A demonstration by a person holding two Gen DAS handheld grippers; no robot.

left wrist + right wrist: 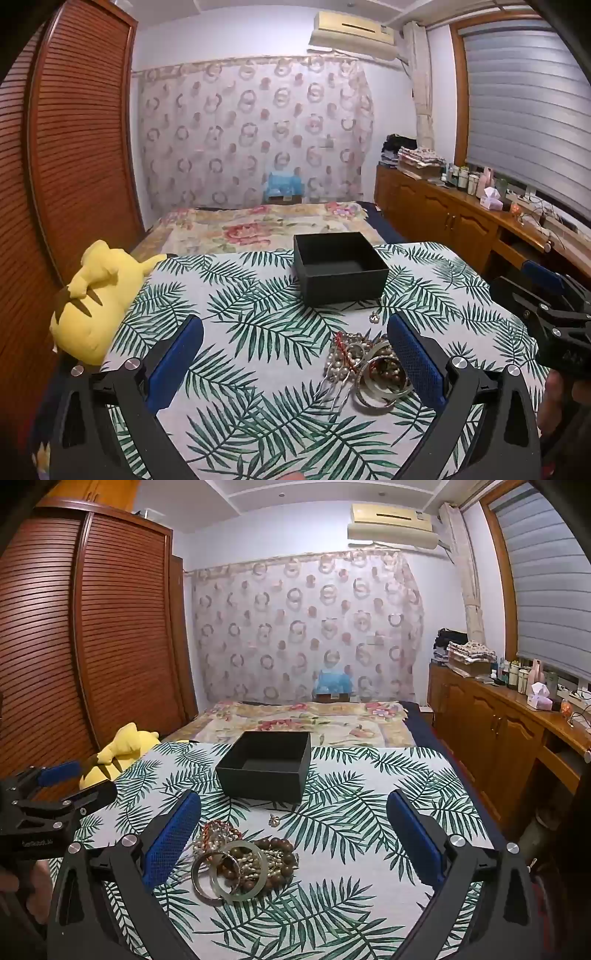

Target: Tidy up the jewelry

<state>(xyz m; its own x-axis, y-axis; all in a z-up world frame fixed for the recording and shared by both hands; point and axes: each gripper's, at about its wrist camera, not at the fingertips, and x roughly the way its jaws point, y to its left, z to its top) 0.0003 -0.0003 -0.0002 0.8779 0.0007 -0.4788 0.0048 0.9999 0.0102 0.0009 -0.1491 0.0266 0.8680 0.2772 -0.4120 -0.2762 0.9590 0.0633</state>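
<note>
Two hand-held grippers hang above the worktop (pixel 229 424), both spread wide and gripping nothing. The left hand-held gripper (pixel 295 332) has the jewelry pile (pixel 365 369) low and to its right, crowded against the inner face of its right blue pad (pixel 413 354); whether pad and bangles actually touch I cannot tell. The right hand-held gripper (pixel 293 808) sees the same jewelry pile (pixel 243 864) left of centre, just beside its left blue pad (pixel 170 834) and clear of the other one. Neither pad has closed on anything.

The heap is a tangle: silver bangles (pixel 221 878) lying flat on top, dark wooden bead bracelets (pixel 280 853) behind them, pale beads and a red cord at the far side. It has no clear long axis. One small earring (pixel 274 820) lies apart, between the pile and the black box (pixel 269 764), which stands open and looks empty further out on the leaf-print cloth.

The pile sits between the two tools, slightly more inside the right one's span, so that one seems better placed to reach it. A yellow plush toy (pixel 92 295) lies off the worktop's left edge.
</note>
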